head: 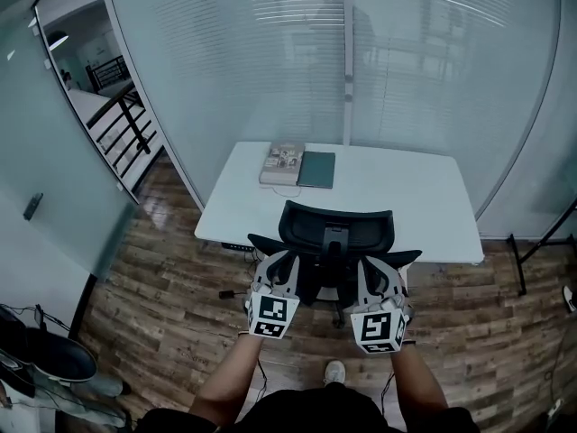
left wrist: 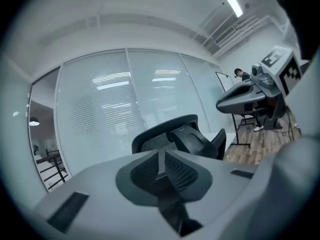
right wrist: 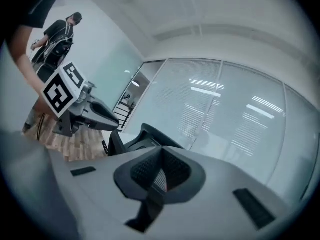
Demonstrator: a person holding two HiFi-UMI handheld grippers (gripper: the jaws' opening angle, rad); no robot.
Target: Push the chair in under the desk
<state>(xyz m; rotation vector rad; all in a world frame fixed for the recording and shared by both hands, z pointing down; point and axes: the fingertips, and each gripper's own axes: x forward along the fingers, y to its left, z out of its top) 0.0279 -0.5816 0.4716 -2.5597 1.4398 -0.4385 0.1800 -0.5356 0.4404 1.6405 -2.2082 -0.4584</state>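
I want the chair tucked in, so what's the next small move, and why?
Probably ease the left gripper and right gripper forward against the chair back, rolling it toward the desk. Both sit just behind it, jaws shut on nothing, and the chair looks not fully tucked in.

No legible txt, brand or no. anywhere. Cube on left hand-held gripper (head: 281, 267) carries black-and-white square markers (head: 272, 315): blocky code patterns, no letters or digits. Same on cube of right hand-held gripper (head: 371, 273), and each gripper view shows the other's cube likewise. Book (head: 282, 162) at far left of desk (head: 424, 215) has a printed cover w/ pics, but the print is too small to read. Flat grey-green book (head: 316, 170) just right of it: plain cover.
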